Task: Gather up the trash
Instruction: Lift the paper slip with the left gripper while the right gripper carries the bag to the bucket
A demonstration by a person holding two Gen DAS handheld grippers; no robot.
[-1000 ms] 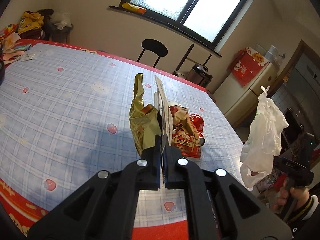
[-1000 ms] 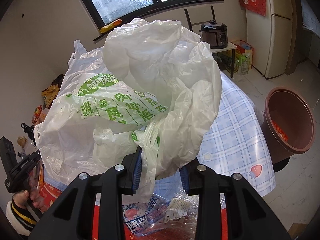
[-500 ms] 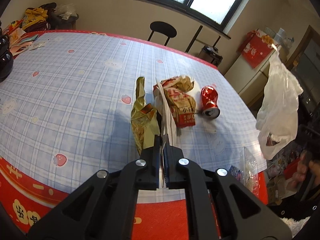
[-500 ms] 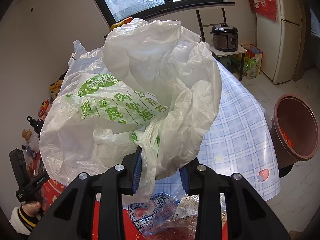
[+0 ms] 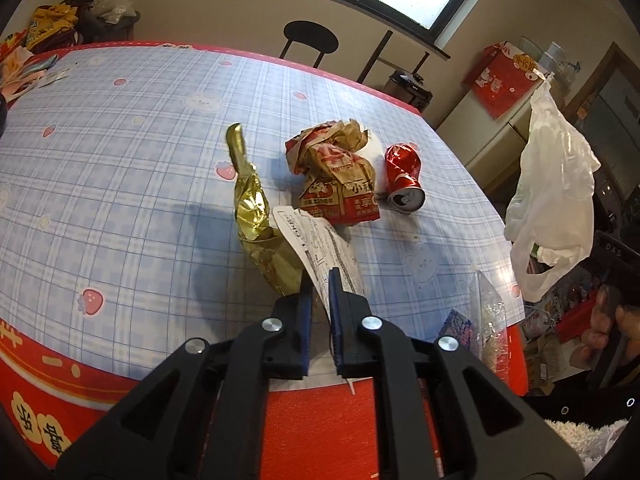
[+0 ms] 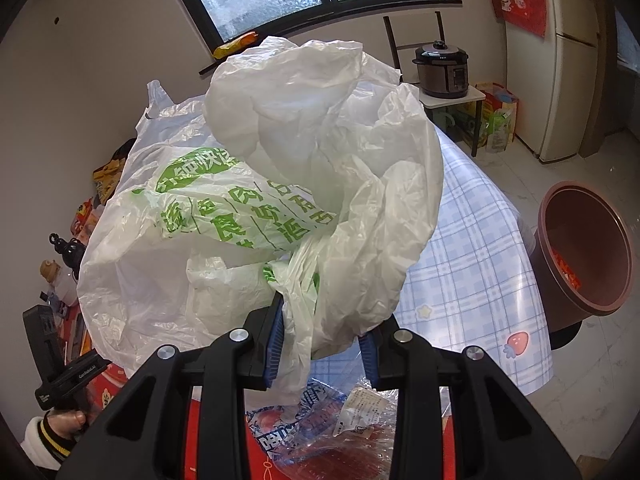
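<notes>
On the blue checked tablecloth (image 5: 120, 152) lie a gold foil wrapper (image 5: 256, 216), a crumpled brown paper bag (image 5: 340, 176) and a crushed red can (image 5: 404, 178). My left gripper (image 5: 319, 276) hovers low over the table's near edge and its jaws are opening. A white printed receipt (image 5: 316, 236) stands slanted in the gap between them, with the pads not pressing it. My right gripper (image 6: 322, 312) is shut on the handle of a white plastic bag (image 6: 280, 184) with green print. It holds the bag up beside the table's right edge, where the bag (image 5: 556, 184) also hangs in the left wrist view.
Clear plastic packaging (image 5: 486, 320) and a blue packet (image 5: 458, 324) lie at the table's near right edge. A brown bin (image 6: 584, 248) stands on the floor beside the table. A black stool (image 5: 310, 38), a rice cooker (image 6: 440, 68) and a fridge (image 6: 572, 60) stand behind.
The left gripper has sunk toward the table and tipped downward. Its jaws have parted and the receipt now leans loose between them. The right gripper and bag have kept still.
</notes>
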